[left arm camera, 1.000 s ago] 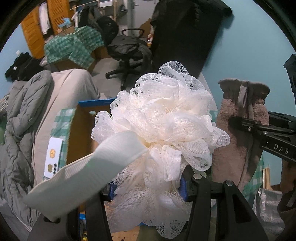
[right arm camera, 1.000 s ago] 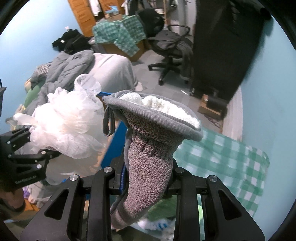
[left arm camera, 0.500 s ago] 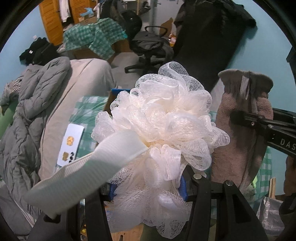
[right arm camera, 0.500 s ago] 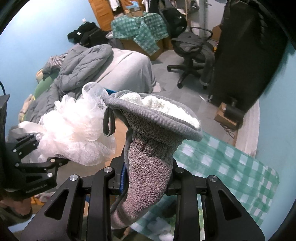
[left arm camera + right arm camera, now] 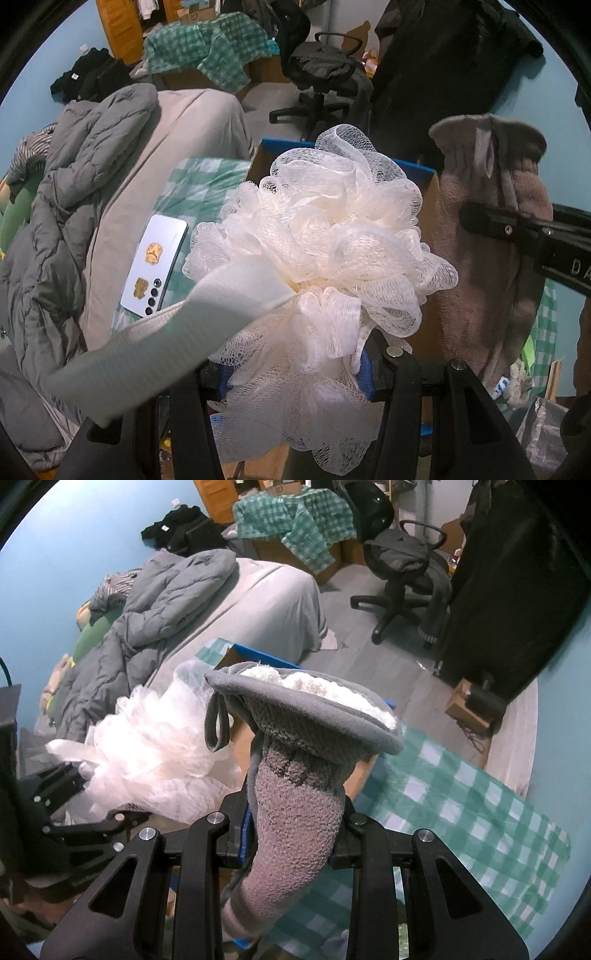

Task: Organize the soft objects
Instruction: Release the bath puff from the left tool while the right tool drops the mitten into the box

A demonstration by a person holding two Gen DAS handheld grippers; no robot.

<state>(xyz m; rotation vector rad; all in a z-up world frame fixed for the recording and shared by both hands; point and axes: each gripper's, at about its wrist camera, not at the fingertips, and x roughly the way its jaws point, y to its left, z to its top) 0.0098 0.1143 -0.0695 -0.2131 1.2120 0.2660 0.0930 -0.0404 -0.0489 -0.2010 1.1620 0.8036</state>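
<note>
Left gripper (image 5: pixel 295 373): closed on the white mesh bath pouf (image 5: pixel 325 251), pinched at its lower gathers between the blue-padded fingers (image 5: pixel 364 371).
Bath pouf: held up in the air, frills bulging above and spilling below the fingers; a broad white ribbon loop (image 5: pixel 162 332) juts from its centre toward the lower left. Seen from the right wrist (image 5: pixel 147 753), it sits just left of the mitt.
Right gripper (image 5: pixel 291 834): clamped on the grey terry mitt (image 5: pixel 299 797) at mid-body.
Mitt: upright, cuff uppermost; grey trimmed cuff (image 5: pixel 306 716) flares wide with white fleece lining showing inside; a small hanging loop (image 5: pixel 216 720) dangles at the cuff's left edge. From the left wrist it stands just right of the pouf (image 5: pixel 491 236).
Box: open cardboard box with blue rim (image 5: pixel 273 142) behind both items; contents hidden.
Checked cloth (image 5: pixel 458 805): green-and-white, spread under the box.
Phone (image 5: pixel 155 266): face down on the cloth's left part, near the bed edge.
Bed (image 5: pixel 255 602): grey cover, with a grey quilted duvet (image 5: pixel 155 609) heaped along its left side.
Office chair (image 5: pixel 402 565): on the floor beyond the bed.
</note>
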